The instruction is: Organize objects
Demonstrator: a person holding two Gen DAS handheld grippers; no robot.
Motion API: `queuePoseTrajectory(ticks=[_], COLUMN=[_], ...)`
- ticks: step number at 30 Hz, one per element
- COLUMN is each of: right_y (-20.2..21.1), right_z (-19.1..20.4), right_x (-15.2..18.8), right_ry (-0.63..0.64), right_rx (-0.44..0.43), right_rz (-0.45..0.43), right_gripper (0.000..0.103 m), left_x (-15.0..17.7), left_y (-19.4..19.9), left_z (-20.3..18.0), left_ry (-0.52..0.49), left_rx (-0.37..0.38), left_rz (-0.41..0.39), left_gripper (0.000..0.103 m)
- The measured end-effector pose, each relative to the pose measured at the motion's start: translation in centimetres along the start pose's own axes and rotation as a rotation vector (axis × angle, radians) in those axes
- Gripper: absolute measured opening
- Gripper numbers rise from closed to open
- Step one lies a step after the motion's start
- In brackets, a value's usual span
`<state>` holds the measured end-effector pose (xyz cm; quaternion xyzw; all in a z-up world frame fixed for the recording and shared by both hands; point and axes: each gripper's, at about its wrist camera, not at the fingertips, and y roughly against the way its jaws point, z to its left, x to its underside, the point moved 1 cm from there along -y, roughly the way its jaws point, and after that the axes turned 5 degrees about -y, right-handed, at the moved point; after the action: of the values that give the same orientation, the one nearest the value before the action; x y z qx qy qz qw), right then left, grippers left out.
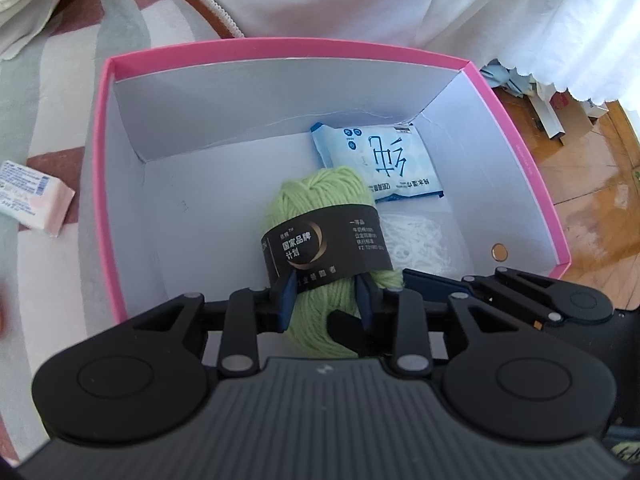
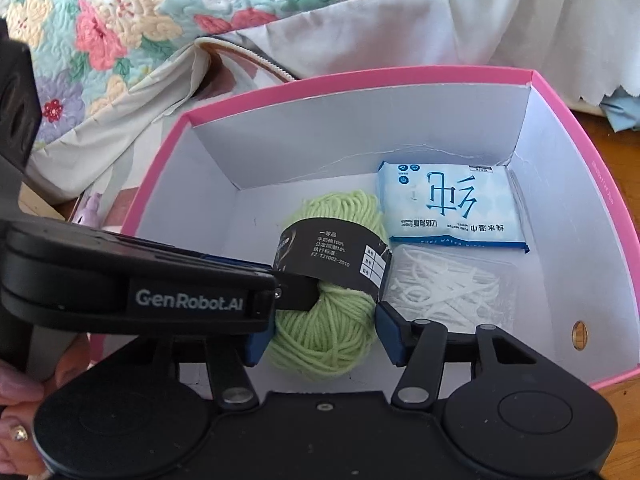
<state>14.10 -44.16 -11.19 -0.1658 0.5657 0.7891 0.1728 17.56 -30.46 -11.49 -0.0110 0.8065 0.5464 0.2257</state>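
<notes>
A green yarn ball (image 1: pixel 320 208) with a black label lies inside the pink box (image 1: pixel 102 152). My left gripper (image 1: pixel 326 298) is shut on the yarn's near end, inside the box. In the right wrist view the yarn (image 2: pixel 324 336) sits between the fingers of my right gripper (image 2: pixel 326 338), which stands open around it with gaps at the pads. The left gripper's body (image 2: pixel 140 288) reaches in from the left. A blue-white wipes pack (image 1: pixel 378 160) and a clear bag of white floss picks (image 1: pixel 414 240) lie in the box's right side.
A pink soap box (image 1: pixel 30 196) lies on the rug left of the pink box. A white cloth (image 1: pixel 360 0) and a floral quilt (image 2: pixel 120 20) hang behind it. Wooden floor (image 1: pixel 592 184) with paper scraps is at the right.
</notes>
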Motion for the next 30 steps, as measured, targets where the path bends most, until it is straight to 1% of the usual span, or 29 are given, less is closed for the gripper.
queuePoseTrajectory(ticks=[2, 5, 6, 7, 12, 15, 19, 21, 23, 26, 27, 28, 30], right_y=[0.9, 2.7, 3.4, 3.9, 6.9, 8.7, 10.8, 11.5, 12.3, 13.2, 13.3, 13.6, 14.0], right_z=[0.7, 2.0, 2.3, 2.5, 3.6, 4.3, 5.3, 5.7, 6.1, 7.0, 7.3, 7.6, 8.1], right_x=[0.2, 0.5, 0.6, 0.6, 1.3, 1.6, 2.0, 2.1, 2.2, 2.5, 2.6, 2.7, 2.9], right_ry=[0.037, 0.099, 0.108, 0.11, 0.121, 0.118, 0.111, 0.103, 0.096, 0.117, 0.124, 0.126, 0.119], right_rx=[0.013, 0.053, 0.062, 0.063, 0.069, 0.081, 0.125, 0.133, 0.134, 0.156, 0.166, 0.176, 0.195], right_rz=[-0.012, -0.046, -0.054, -0.055, -0.081, -0.104, -0.126, -0.128, -0.129, -0.134, -0.135, -0.138, -0.139], right_gripper=[0.06, 0.061, 0.062, 0.062, 0.063, 0.069, 0.07, 0.071, 0.074, 0.085, 0.09, 0.092, 0.093], left_x=[0.2, 0.6, 0.8, 0.9, 1.7, 2.2, 2.9, 3.3, 3.7, 4.3, 4.6, 4.8, 5.3], left_y=[1.1, 3.4, 4.3, 5.1, 9.3, 11.6, 14.6, 16.0, 17.1, 18.6, 19.1, 19.5, 20.4], left_z=[0.2, 0.5, 0.7, 0.8, 1.3, 1.7, 2.5, 2.5, 2.4, 2.8, 2.9, 3.1, 3.4], left_ry=[0.016, 0.021, 0.019, 0.021, -0.004, -0.009, 0.008, 0.001, -0.01, -0.012, -0.011, -0.012, -0.01], left_rx=[0.023, 0.047, 0.056, 0.057, 0.012, -0.012, 0.005, -0.009, -0.026, -0.036, -0.041, -0.046, -0.053], left_rz=[0.002, -0.015, -0.022, -0.024, -0.041, -0.047, -0.082, -0.097, -0.105, -0.107, -0.105, -0.104, -0.102], left_gripper=[0.031, 0.034, 0.037, 0.042, 0.045, 0.049, 0.056, 0.058, 0.059, 0.061, 0.062, 0.063, 0.065])
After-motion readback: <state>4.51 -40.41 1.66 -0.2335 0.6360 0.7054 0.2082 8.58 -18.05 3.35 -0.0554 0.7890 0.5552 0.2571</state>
